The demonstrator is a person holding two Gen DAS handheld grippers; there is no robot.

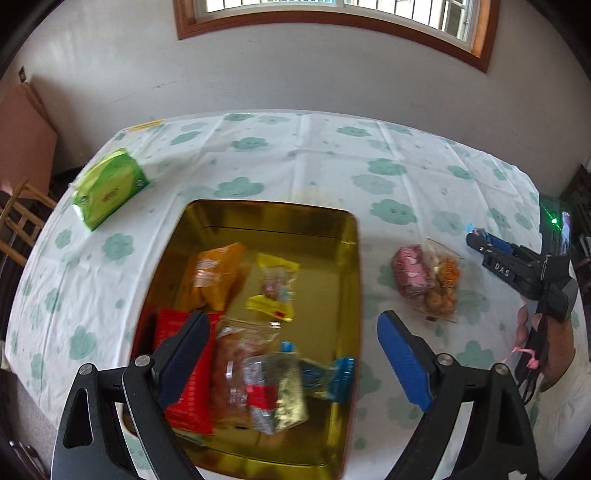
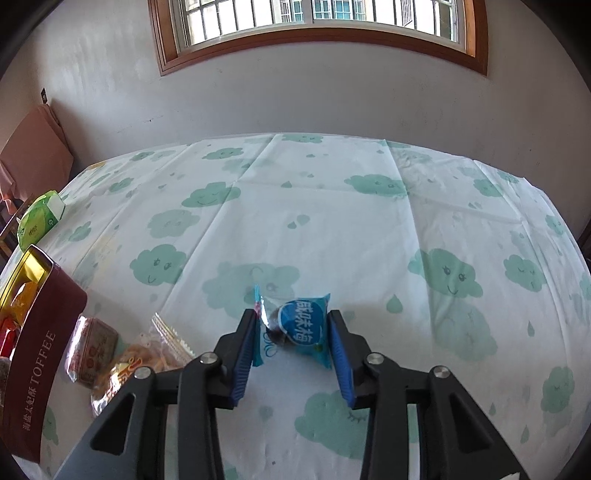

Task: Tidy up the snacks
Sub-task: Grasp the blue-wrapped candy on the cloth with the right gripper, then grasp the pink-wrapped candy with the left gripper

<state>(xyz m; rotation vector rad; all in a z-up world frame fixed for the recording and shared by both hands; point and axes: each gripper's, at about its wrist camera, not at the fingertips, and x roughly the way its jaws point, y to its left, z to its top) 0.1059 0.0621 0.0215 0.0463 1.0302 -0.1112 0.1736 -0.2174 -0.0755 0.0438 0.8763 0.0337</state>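
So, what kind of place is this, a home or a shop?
Most likely a home dining room: a table under a cloud-print tablecloth, a wood-framed barred window, and a wooden chair beside it.

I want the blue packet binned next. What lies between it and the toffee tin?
Two loose snacks: a pink wrapped cake and a clear bag of fried snacks lie between the blue packet and the tin.

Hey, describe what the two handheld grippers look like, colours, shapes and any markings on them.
Both are black plastic frames with triangular cut-outs and silver pivot bolts, ending in ribbed blue finger pads. The left gripper shows these up close. The right gripper matches it; seen from the left wrist view, it carries white "DAS" lettering, a green light and a pink cord.
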